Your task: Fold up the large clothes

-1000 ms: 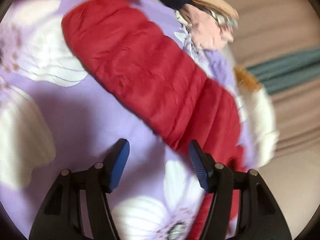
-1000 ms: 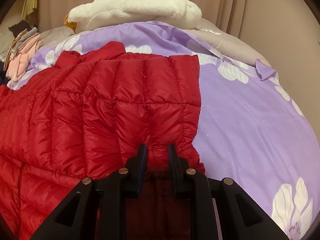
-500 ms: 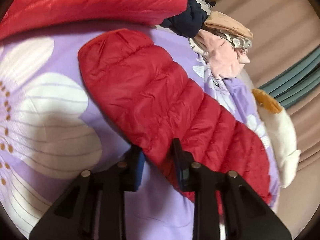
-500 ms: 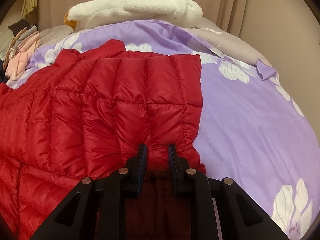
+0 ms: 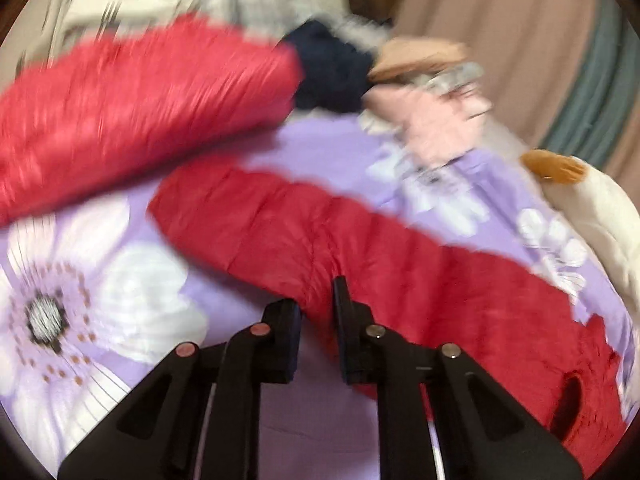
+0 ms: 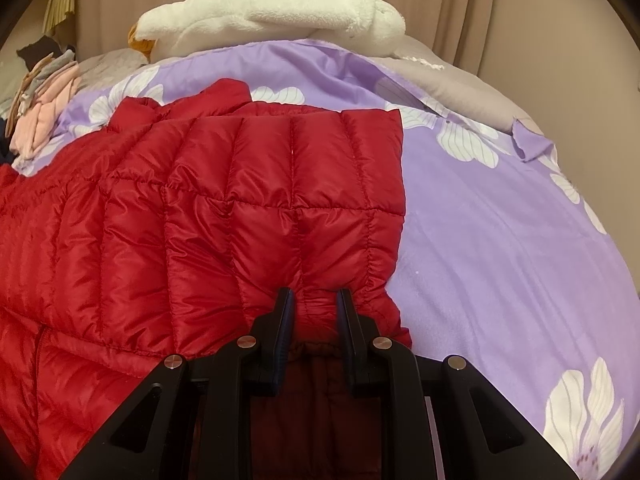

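Spreading across the purple floral bedspread (image 6: 500,240), the red down jacket (image 6: 200,220) is lying flat, its near part running out of frame. Motion is blurring the left view, where the left gripper (image 5: 318,312) is pinching the jacket's sleeve (image 5: 300,236). The right gripper (image 6: 314,304) is clamping the hem. No writing is legible.

Floral bedspread (image 6: 500,240), red jacket (image 6: 200,220), clothes pile (image 6: 44,108)

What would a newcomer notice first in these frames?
The red puffer jacket spread over the purple floral bedspread, its hem pinched in the right claw. In the blurred left view, the left claw is shut on the jacket's sleeve. A white fleece lies at the bed's far end.
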